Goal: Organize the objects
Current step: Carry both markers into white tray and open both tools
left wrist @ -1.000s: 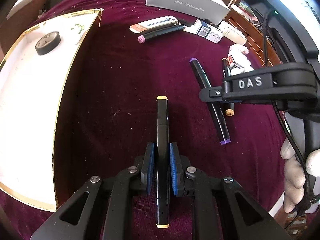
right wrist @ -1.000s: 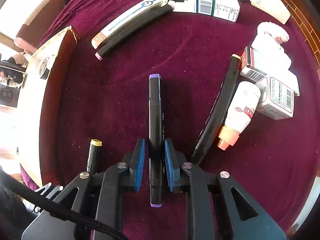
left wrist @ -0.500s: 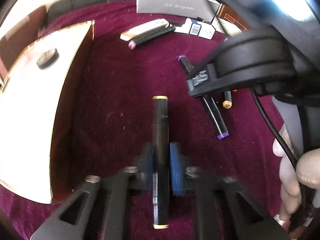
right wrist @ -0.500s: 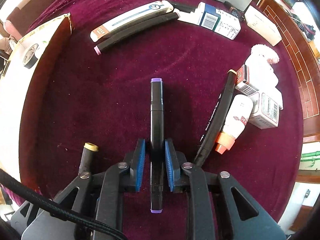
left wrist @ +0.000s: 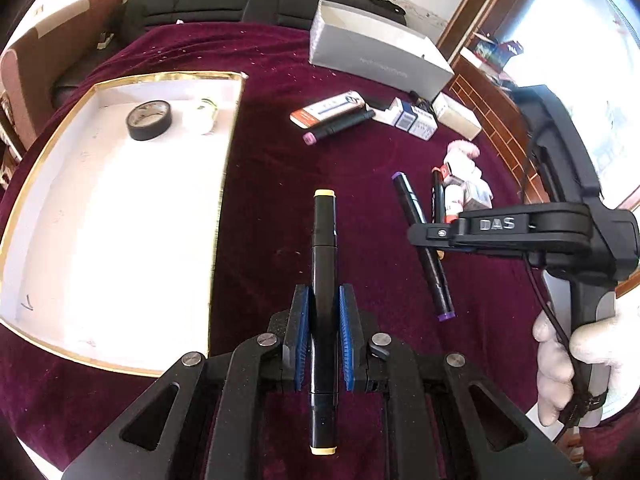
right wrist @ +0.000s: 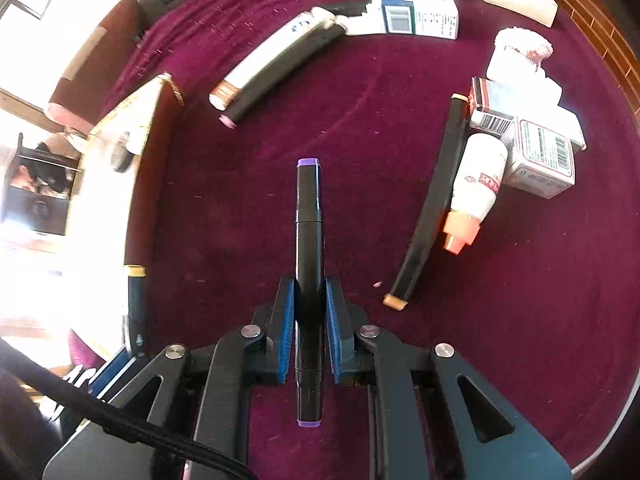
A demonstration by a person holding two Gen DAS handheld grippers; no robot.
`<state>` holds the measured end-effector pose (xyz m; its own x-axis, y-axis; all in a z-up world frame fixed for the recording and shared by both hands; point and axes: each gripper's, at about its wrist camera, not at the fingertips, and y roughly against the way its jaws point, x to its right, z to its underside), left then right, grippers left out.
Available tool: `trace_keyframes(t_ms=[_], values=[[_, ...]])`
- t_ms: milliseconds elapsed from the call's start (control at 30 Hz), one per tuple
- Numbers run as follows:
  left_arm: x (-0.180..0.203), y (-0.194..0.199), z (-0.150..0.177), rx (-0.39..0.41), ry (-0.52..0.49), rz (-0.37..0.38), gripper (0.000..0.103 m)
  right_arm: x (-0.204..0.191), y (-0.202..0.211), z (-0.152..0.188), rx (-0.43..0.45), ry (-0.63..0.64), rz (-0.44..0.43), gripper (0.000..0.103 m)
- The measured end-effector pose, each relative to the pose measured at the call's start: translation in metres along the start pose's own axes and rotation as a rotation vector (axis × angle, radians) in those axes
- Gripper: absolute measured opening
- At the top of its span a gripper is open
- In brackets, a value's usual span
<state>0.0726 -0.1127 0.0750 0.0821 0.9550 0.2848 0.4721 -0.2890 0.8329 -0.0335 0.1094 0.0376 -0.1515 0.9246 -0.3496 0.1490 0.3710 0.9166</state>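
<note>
My left gripper (left wrist: 323,300) is shut on a black marker with yellow caps (left wrist: 324,240), held above the maroon cloth just right of the white gold-rimmed tray (left wrist: 224,184). My right gripper (right wrist: 309,292) is shut on a black marker with purple caps (right wrist: 308,216); this gripper also shows in the left wrist view (left wrist: 434,234) with the purple marker (left wrist: 416,220) slanting down through it. The yellow marker also shows in the right wrist view (right wrist: 135,284) at the left, beside the tray (right wrist: 100,184).
The tray holds a black tape roll (left wrist: 149,119) and a small white item (left wrist: 207,114). On the cloth lie a pink-capped marker (right wrist: 280,72), an orange-capped marker (right wrist: 432,204), a white tube (right wrist: 478,184), small cartons (right wrist: 540,148) and a grey box (left wrist: 376,60).
Both grippers have lifted with their markers still held. The left wrist view now looks down from higher, showing more of the tray. The right gripper has swung toward the tray side.
</note>
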Motion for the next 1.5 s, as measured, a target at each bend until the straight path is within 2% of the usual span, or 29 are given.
trace_keyframes(t_ms=[300,633,933,1100,1333,1500], values=[[-0.040,0.026,-0.016,0.041,0.062,-0.013,0.011,-0.032,0.020,0.002,0.020,-0.003,-0.121,0.013],[-0.123,0.041,-0.062,0.096,0.093,-0.117,0.011,-0.103,-0.001,-0.019,-0.010,0.025,-0.224,0.013],[-0.170,0.016,-0.102,0.084,0.065,-0.163,0.011,-0.172,-0.041,-0.048,-0.029,0.059,-0.239,0.013],[-0.193,-0.012,-0.120,0.050,0.061,-0.175,0.011,-0.197,-0.064,-0.061,-0.050,0.058,-0.232,0.013],[-0.223,-0.038,-0.128,0.017,0.091,-0.169,0.011,-0.233,-0.101,-0.082,-0.082,0.070,-0.249,0.013],[-0.234,-0.041,-0.136,0.035,0.113,-0.168,0.011,-0.258,-0.122,-0.102,-0.077,0.089,-0.254,0.013]])
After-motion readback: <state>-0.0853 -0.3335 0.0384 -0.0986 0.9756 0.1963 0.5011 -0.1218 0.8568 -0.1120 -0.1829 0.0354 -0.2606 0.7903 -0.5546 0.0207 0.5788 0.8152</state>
